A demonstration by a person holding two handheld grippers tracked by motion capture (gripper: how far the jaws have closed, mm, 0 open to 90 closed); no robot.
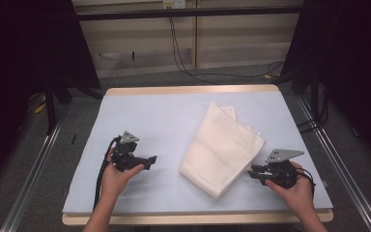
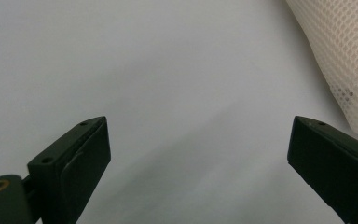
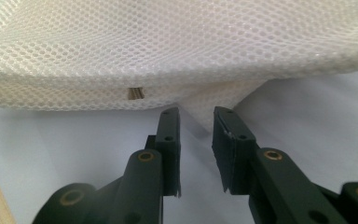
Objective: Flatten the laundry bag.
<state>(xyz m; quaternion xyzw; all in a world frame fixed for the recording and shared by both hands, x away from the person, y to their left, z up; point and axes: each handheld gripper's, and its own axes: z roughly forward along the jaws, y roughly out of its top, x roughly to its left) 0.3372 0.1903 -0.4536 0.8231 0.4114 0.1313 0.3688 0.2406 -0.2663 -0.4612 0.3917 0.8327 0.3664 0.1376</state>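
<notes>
A folded white mesh towel (image 1: pixel 222 147) lies slantwise on the right half of the pale mat (image 1: pixel 149 116). My right gripper (image 1: pixel 252 172) sits low at the towel's near right edge, held by a hand. In the right gripper view its jaws (image 3: pixel 196 116) stand narrow, with a hanging corner of the towel (image 3: pixel 168 46) between the tips and a gap still showing beside it. My left gripper (image 1: pixel 150 161) rests left of the towel, pointing toward it. Its jaws (image 2: pixel 200 128) are wide open over bare mat, and the towel (image 2: pixel 349 56) lies beyond the right jaw.
The mat covers a wooden table whose edge (image 1: pixel 188 90) shows at the back and front. Metal rails (image 1: pixel 34 169) run along the floor on both sides. Cables (image 1: pixel 183 63) trail on the floor behind the table, and dark stands flank it.
</notes>
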